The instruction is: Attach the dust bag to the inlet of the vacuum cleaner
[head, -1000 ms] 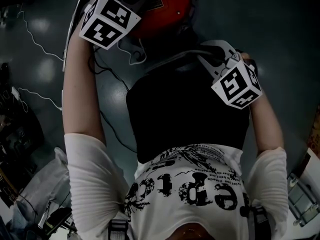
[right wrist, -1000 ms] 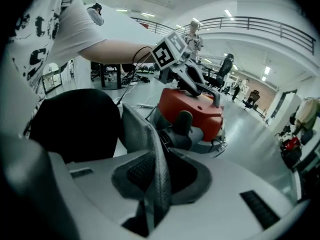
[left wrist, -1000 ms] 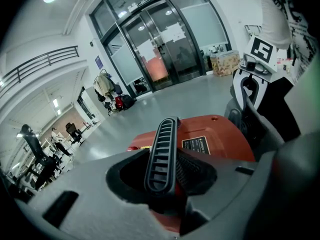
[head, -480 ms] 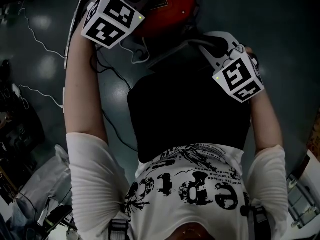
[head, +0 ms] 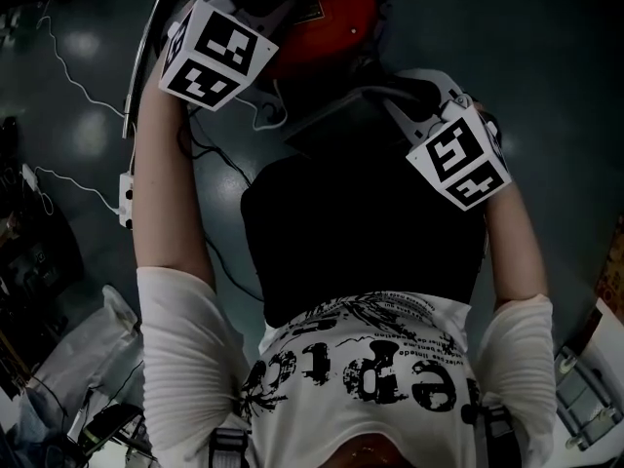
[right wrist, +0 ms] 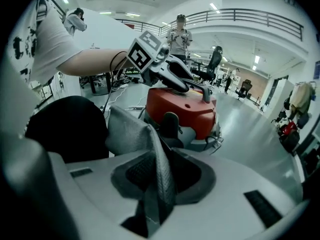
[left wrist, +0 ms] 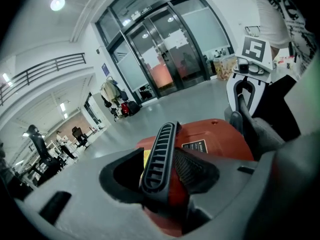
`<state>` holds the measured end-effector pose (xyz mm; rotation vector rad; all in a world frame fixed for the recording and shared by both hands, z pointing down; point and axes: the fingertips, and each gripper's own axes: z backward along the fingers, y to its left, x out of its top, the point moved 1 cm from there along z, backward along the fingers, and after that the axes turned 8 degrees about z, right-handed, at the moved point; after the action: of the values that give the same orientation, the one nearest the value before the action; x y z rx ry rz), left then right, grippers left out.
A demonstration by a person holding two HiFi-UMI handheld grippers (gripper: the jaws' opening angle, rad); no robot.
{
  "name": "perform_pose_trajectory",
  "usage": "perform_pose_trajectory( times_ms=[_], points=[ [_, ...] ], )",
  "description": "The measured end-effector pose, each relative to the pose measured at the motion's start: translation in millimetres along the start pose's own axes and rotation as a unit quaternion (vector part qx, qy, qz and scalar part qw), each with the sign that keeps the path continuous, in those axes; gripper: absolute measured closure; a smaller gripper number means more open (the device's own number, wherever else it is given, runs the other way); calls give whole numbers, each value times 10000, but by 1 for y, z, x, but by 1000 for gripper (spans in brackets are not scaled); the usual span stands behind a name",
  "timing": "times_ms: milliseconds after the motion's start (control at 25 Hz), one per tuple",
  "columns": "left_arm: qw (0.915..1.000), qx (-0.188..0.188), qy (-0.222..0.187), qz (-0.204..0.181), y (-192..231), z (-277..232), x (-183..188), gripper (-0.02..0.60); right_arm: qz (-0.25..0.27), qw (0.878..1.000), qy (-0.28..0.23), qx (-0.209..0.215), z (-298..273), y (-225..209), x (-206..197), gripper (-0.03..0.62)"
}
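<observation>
The red vacuum cleaner (head: 327,13) stands on the dark floor in front of the person. My left gripper (left wrist: 162,176) reaches over its top and straddles the vacuum's black ribbed handle (left wrist: 161,144). Its jaws are opening, and a gap shows beside the handle on the left. My right gripper (right wrist: 157,184) is shut on a fold of the grey dust bag (right wrist: 127,131), held near the vacuum's grey lower body (right wrist: 192,134). In the head view the left gripper's marker cube (head: 214,52) is at upper left and the right one's (head: 458,154) at right.
Thin white cables (head: 68,66) and a small white box (head: 125,198) lie on the floor at the left. A crumpled plastic bag (head: 78,349) is at lower left. Glass doors (left wrist: 165,49) close the hall, and people and office chairs stand far off.
Both marker cubes have shifted only slightly in the head view. The right one has tilted a little. The vacuum has stayed where it was.
</observation>
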<state>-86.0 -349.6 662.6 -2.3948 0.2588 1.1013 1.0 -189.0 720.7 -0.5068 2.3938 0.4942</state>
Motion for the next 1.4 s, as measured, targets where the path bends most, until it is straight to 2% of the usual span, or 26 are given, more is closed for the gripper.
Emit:
perform_pose_trajectory(
  times_ms=[120, 200, 280, 320, 400, 440, 480, 560, 600, 640, 720, 840, 880, 1000, 1120, 1200, 1280, 1320, 1400],
  points=[
    [9964, 227, -738, 347, -4, 28, 23, 397, -285, 9991, -261, -165, 10, 0, 4, 507],
    [9835, 125, -1533, 956, -16, 60, 44, 397, -998, 9906, -914, -184, 29, -5, 16, 507],
    [9582, 114, -2284, 1717, -32, 89, 57, 397, -1806, 9691, -1643, -341, 53, -22, 28, 507],
    [9446, 203, -2515, 2099, -40, 101, 57, 397, -2126, 9574, -1905, -445, 62, -31, 33, 508],
    [9201, 487, -2697, 2797, -54, 117, 45, 397, -2533, 9392, -2236, -618, 74, -43, 39, 509],
    [9083, 643, -2715, 3116, -60, 123, 35, 401, -2622, 9329, -2359, -723, 77, -48, 41, 518],
    [8952, 796, -2738, 3425, -64, 127, 26, 437, -2646, 9284, -2452, -889, 79, -52, 42, 560],
    [8672, 1100, -2803, 3966, -69, 133, 12, 543, -2564, 9235, -2525, -1331, 82, -59, 42, 591],
    [8560, 1233, -2813, 4158, -69, 135, 8, 577, -2504, 9217, -2535, -1535, 83, -62, 42, 592],
    [8490, 1333, -2793, 4282, -70, 137, 5, 577, -2444, 9201, -2541, -1707, 85, -64, 43, 592],
    [8446, 1451, -2676, 4404, -69, 140, 6, 578, -2356, 9172, -2553, -1950, 92, -68, 49, 592],
    [8469, 1470, -2400, 4512, -56, 148, 19, 578, -2414, 9115, -2684, -1970, 109, -80, 77, 592],
    [8494, 1384, -2279, 4555, -52, 151, 25, 578, -2416, 9128, -2708, -1873, 116, -83, 88, 592],
    [8523, 1131, -1969, 4713, -44, 175, 50, 578, -2313, 9266, -2548, -1517, 147, -92, 116, 592],
    [8618, 1018, -1928, 4580, -23, 219, 105, 578, -2262, 9328, -2300, -1609, 193, -106, 144, 592],
    [8652, 993, -1971, 4503, -8, 249, 151, 578, -2290, 9327, -2182, -1733, 232, -115, 168, 592],
    [8676, 1141, -1963, 4424, 8, 281, 197, 578, -2334, 9293, -2176, -1859, 280, -124, 198, 592],
    [8678, 1250, -1958, 4392, 16, 298, 220, 577, -2337, 9280, -2191, -1902, 304, -128, 214, 592],
    [8610, 1523, -2006, 4419, 28, 336, 265, 578, -2231, 9303, -2162, -1951, 354, -131, 246, 592]
  ],
)
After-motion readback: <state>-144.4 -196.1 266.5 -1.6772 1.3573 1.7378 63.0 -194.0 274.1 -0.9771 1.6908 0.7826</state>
